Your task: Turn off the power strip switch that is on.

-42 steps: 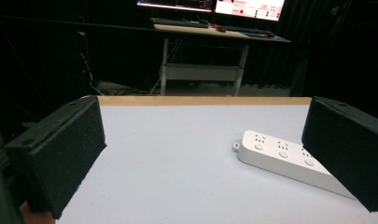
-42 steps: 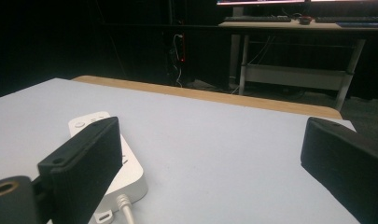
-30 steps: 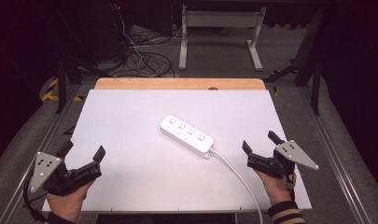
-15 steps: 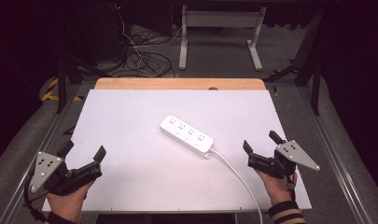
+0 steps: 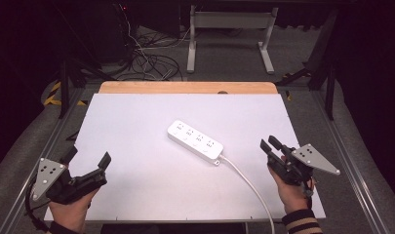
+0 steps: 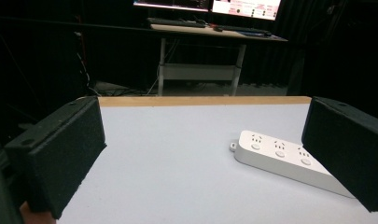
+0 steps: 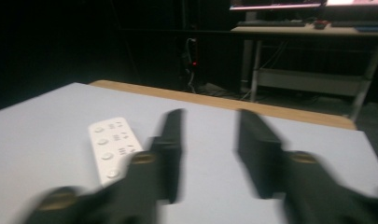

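Note:
A white power strip (image 5: 195,141) lies slantwise in the middle of the white table top (image 5: 136,117); its white cable (image 5: 245,179) runs off toward the near right edge. My left gripper (image 5: 88,157) rests at the near left corner, jaws wide open and empty; in the left gripper view (image 6: 205,121) the strip (image 6: 280,156) lies ahead to the right. My right gripper (image 5: 268,142) is held at the near right, just right of the cable. Its jaws (image 7: 210,140) look blurred, with a narrow empty gap between them, and the strip (image 7: 109,147) lies to their left.
A wooden strip (image 5: 185,87) borders the table's far edge. Behind it stand a metal desk frame (image 5: 229,44) and loose cables (image 5: 151,63) on the floor. Metal rails run along both table sides. A desk with lit monitors (image 6: 210,7) stands farther back.
The right gripper's jaws have come much closer together and moved slightly up the table. The left gripper and the power strip have stayed still.

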Demonstrator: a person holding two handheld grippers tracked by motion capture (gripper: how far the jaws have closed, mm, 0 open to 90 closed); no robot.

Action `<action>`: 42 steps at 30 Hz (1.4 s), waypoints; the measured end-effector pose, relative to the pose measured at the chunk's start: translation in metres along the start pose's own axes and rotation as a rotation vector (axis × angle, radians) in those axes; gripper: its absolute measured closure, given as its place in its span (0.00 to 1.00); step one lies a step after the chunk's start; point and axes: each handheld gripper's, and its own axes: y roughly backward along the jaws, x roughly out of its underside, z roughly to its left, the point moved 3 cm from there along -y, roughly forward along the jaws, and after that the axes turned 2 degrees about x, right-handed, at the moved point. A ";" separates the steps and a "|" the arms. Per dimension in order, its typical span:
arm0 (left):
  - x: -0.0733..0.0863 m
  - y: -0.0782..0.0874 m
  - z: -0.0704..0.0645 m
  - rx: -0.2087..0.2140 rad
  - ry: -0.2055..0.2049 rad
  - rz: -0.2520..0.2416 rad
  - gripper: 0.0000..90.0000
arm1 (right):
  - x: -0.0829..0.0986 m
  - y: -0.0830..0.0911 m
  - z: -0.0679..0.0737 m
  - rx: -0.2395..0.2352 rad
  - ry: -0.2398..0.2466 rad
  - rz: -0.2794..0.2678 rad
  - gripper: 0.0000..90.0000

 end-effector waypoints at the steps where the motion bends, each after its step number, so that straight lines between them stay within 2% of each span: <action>1: 0.000 0.000 0.000 0.001 -0.001 0.000 0.00 | -0.012 0.003 0.001 -0.026 -0.024 -0.007 1.00; 3: 0.000 -0.001 0.000 -0.002 -0.004 0.002 0.01 | -0.030 0.005 0.003 -0.036 -0.045 -0.020 1.00; 5: 0.000 -0.001 0.000 0.001 -0.004 0.005 0.01 | -0.051 0.005 0.009 -0.042 -0.023 -0.023 1.00; 7: 0.000 -0.002 0.000 0.004 -0.005 0.009 0.01 | -0.068 0.002 0.017 -0.059 -0.004 -0.002 1.00; 8: 0.000 -0.002 -0.001 0.007 -0.006 0.009 0.01 | -0.075 -0.001 0.022 -0.080 -0.005 0.004 1.00; 10: -0.001 -0.002 -0.002 0.008 -0.014 0.010 0.01 | -0.081 -0.012 0.032 -0.144 -0.038 0.003 1.00; 13: -0.001 -0.003 -0.004 0.016 -0.031 0.009 0.02 | -0.073 -0.040 0.051 -0.195 0.013 0.127 1.00; 14: -0.001 -0.003 -0.004 0.016 -0.031 0.009 0.02 | -0.071 -0.049 0.059 -0.223 0.027 0.156 1.00; 15: -0.001 -0.003 -0.005 0.018 -0.032 0.012 0.02 | -0.071 -0.049 0.059 -0.223 0.027 0.156 1.00; 16: -0.001 -0.003 -0.005 0.018 -0.033 0.014 0.02 | -0.065 -0.067 0.074 -0.281 0.052 0.218 1.00; 18: -0.001 -0.003 -0.005 0.019 -0.034 0.019 0.02 | -0.056 -0.085 0.087 -0.304 0.086 0.291 1.00; 19: 0.000 -0.003 -0.004 0.020 -0.033 0.022 0.02 | -0.047 -0.097 0.094 -0.310 0.112 0.346 1.00; 20: 0.000 -0.002 -0.004 0.020 -0.035 0.023 0.02 | -0.041 -0.104 0.099 -0.311 0.128 0.379 1.00; 21: 0.000 -0.002 -0.004 0.020 -0.035 0.023 0.02 | -0.032 -0.113 0.105 -0.323 0.134 0.429 1.00; 23: 0.000 -0.001 -0.003 0.020 -0.035 0.026 0.02 | -0.019 -0.126 0.113 -0.313 0.161 0.495 1.00; 24: 0.000 0.000 -0.002 0.022 -0.030 0.028 0.02 | -0.013 -0.131 0.115 -0.307 0.182 0.526 1.00; 26: 0.000 0.001 -0.002 0.022 -0.033 0.031 0.02 | -0.002 -0.139 0.114 -0.296 0.190 0.573 1.00; 29: 0.001 0.001 -0.002 0.027 -0.032 0.039 0.02 | 0.009 -0.144 0.109 -0.277 0.179 0.601 1.00; 30: 0.001 0.001 -0.003 0.030 -0.032 0.041 0.03 | 0.020 -0.147 0.105 -0.264 0.190 0.643 1.00; 32: 0.001 0.001 -0.003 0.032 -0.030 0.043 0.03 | 0.025 -0.148 0.102 -0.248 0.195 0.648 1.00; 33: 0.001 0.000 -0.003 0.034 -0.030 0.047 0.03 | 0.030 -0.149 0.097 -0.247 0.180 0.655 1.00; 35: 0.001 -0.001 -0.004 0.039 -0.028 0.049 0.03 | 0.034 -0.150 0.096 -0.255 0.170 0.650 1.00; 38: 0.001 -0.002 -0.005 0.042 -0.033 0.055 0.03 | 0.038 -0.150 0.096 -0.257 0.193 0.644 1.00; 42: 0.001 -0.003 -0.005 0.046 -0.029 0.058 0.03 | 0.041 -0.153 0.098 -0.253 0.194 0.618 1.00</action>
